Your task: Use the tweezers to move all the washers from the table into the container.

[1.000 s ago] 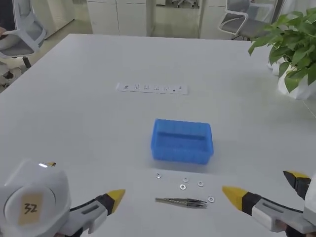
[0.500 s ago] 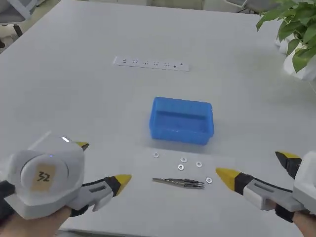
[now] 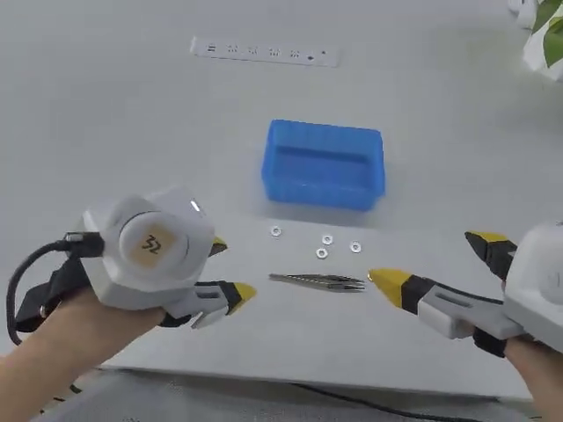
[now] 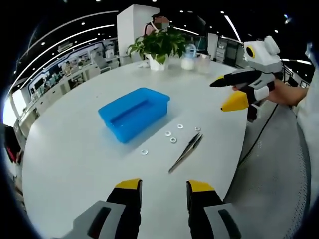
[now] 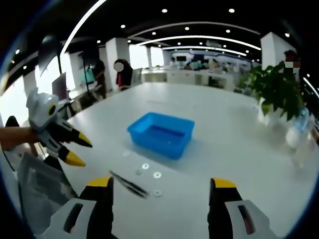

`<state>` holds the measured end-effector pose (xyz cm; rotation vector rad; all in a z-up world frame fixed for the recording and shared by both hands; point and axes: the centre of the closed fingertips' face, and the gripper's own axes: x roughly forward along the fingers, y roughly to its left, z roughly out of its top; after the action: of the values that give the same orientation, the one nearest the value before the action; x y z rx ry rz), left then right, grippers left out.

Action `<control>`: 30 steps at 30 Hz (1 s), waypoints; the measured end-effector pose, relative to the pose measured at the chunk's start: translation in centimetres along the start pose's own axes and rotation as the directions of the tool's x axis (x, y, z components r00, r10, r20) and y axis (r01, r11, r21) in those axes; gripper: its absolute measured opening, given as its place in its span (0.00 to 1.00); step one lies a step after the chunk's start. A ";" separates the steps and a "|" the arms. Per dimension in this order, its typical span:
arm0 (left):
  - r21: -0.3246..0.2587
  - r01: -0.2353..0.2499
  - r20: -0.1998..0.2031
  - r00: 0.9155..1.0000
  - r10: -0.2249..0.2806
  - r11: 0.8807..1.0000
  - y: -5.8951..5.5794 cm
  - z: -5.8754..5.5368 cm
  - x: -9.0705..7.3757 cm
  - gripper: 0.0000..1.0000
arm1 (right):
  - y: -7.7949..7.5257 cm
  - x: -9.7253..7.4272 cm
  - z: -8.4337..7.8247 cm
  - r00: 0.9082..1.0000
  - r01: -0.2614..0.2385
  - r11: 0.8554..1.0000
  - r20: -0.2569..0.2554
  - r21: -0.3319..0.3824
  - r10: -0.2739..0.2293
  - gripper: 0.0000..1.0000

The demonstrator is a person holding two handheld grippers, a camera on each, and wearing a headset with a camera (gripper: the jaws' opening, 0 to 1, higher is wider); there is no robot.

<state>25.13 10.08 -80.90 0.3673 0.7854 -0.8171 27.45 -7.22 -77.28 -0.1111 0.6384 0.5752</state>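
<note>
Left gripper (image 3: 230, 270) hovers above the table (image 3: 132, 132), jaws apart, nothing between them. Right gripper (image 3: 431, 260) has its jaws wide apart, also gripping nothing; one yellow tip sits just beside the tweezers' end, contact unclear. Tweezers (image 3: 317, 280) lie flat on the table between the two grippers. Washers (image 3: 322, 253) lie scattered on the table between the tweezers and the blue container (image 3: 321, 189); the left gripper view shows five. Power strip (image 3: 264, 51) lies beyond the container.

Bare tabletop (image 3: 132, 132) around tweezers (image 3: 317, 281); container (image 3: 324, 165) beyond
</note>
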 end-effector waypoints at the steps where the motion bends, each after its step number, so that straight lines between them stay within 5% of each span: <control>1: 0.008 0.005 -0.002 1.000 -0.005 1.000 0.0 0.0 0.3 0.30 | 0.1 0.1 -0.2 1.000 -0.005 1.000 -0.007 0.003 0.005 0.77; 15: 0.103 0.133 -0.062 0.990 -0.127 0.986 -1.1 0.0 4.6 0.11 | 1.7 0.7 -1.5 0.996 -0.064 0.998 -0.063 0.001 0.064 0.76; 30: 0.197 0.228 -0.094 0.972 -0.213 0.954 -2.7 -0.3 5.7 0.00 | 3.8 1.7 -1.7 0.986 -0.140 0.989 -0.100 -0.057 0.134 0.73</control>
<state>25.38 5.66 -85.37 0.5021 0.8203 -1.1058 25.58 -3.69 -79.35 -0.1564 0.7253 0.7266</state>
